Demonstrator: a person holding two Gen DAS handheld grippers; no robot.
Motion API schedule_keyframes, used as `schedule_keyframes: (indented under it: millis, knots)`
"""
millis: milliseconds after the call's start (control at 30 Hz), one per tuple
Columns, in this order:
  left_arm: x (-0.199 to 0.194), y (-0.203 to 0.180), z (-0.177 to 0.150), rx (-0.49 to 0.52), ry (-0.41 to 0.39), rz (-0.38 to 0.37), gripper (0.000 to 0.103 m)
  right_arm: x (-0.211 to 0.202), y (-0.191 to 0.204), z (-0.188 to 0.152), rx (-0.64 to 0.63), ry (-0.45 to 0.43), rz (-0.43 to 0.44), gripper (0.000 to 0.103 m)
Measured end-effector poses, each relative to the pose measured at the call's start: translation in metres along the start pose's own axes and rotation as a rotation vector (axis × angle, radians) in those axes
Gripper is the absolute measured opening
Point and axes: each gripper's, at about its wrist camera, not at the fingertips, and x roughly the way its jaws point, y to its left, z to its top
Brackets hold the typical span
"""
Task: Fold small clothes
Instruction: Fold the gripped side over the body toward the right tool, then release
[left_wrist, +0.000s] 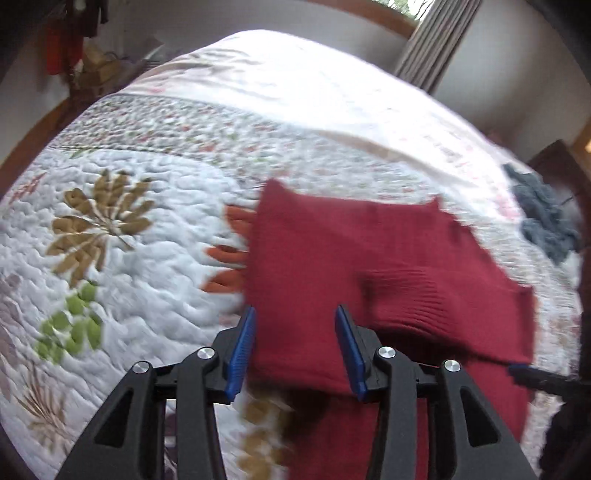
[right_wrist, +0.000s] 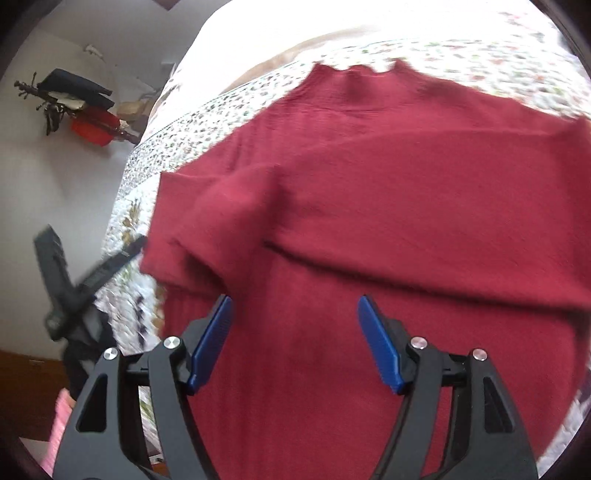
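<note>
A dark red knit sweater lies on a flowered quilt, with one ribbed sleeve folded across its body. In the right wrist view the red sweater fills most of the frame, its neck at the far end. My left gripper hovers open over the sweater's near left edge, with red cloth showing between the blue pads. My right gripper is open just above the sweater's lower body. The left gripper appears blurred at the sweater's left side.
A grey-blue garment lies on the quilt to the right of the sweater. The bed's left edge drops to a wooden floor. A wall rack holds dark and red items. A pink sleeve shows at bottom left.
</note>
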Motion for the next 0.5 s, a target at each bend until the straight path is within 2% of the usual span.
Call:
schedule_keyframes:
  millis: [100, 233, 300, 367, 400, 433, 467, 500]
  knots:
    - [0.021, 0.007, -0.002, -0.009, 0.05, 0.013, 0.044, 0.021, 0.013, 0.022, 0.058, 0.05, 0.064, 0.07]
    - [0.034, 0.014, -0.008, -0.044, 0.066, -0.013, 0.046, 0.046, 0.024, 0.044, 0.086, 0.086, 0.046, 0.07]
    - [0.032, 0.019, -0.009, -0.064, 0.061, -0.034, 0.046, 0.058, 0.023, 0.047, 0.109, 0.114, 0.068, 0.07]
    - [0.029, 0.02, -0.009, -0.077, 0.058, -0.042, 0.045, 0.068, 0.021, 0.045, 0.123, 0.139, 0.074, 0.057]
    - [0.025, 0.02, -0.01, -0.078, 0.054, -0.043, 0.045, 0.074, 0.023, 0.044, 0.113, 0.156, 0.087, 0.036]
    - [0.022, 0.02, -0.01, -0.075, 0.05, -0.041, 0.045, 0.078, 0.024, 0.043, 0.105, 0.161, 0.088, 0.027]
    - [0.018, 0.018, -0.011, -0.074, 0.045, -0.037, 0.045, 0.079, 0.026, 0.043, 0.093, 0.158, 0.076, 0.024]
    - [0.015, 0.018, -0.01, -0.073, 0.036, -0.036, 0.045, 0.076, 0.028, 0.043, 0.069, 0.145, 0.07, 0.017]
